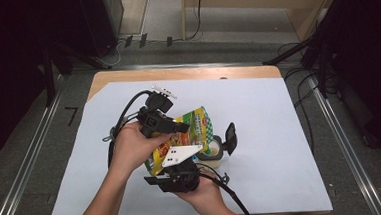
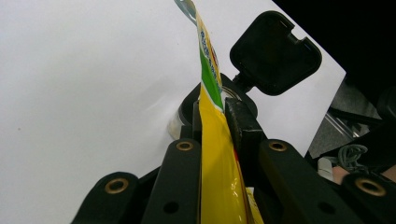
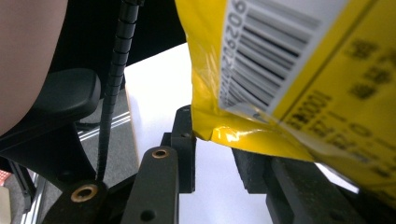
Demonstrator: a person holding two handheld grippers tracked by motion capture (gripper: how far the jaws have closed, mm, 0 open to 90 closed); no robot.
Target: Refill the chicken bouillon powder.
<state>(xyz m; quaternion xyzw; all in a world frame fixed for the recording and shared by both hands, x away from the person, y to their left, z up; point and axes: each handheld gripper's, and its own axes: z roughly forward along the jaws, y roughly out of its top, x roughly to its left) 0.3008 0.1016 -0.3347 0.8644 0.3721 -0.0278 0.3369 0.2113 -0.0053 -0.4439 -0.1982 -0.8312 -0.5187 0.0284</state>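
Observation:
A yellow and green snack bag [image 1: 198, 126] is held up above the white sheet between both hands. My left gripper [image 1: 183, 127] comes in from the left and is shut on the bag's edge; in the left gripper view the thin yellow bag [image 2: 217, 158] is pinched between the jaws of the left gripper [image 2: 215, 114]. My right gripper [image 1: 182, 164] sits under the bag's near end. In the right gripper view its jaws [image 3: 212, 144] stand apart with white sheet showing between them. The bag's barcoded corner [image 3: 289, 93] lies over the right jaw and touches the left one.
A small clear jar [image 1: 214, 149] with a black flip lid [image 1: 230, 137] standing open sits on the white sheet [image 1: 274, 112] just right of the bag, and its lid [image 2: 275, 53] rises beyond the left jaws. Cables trail from both grippers.

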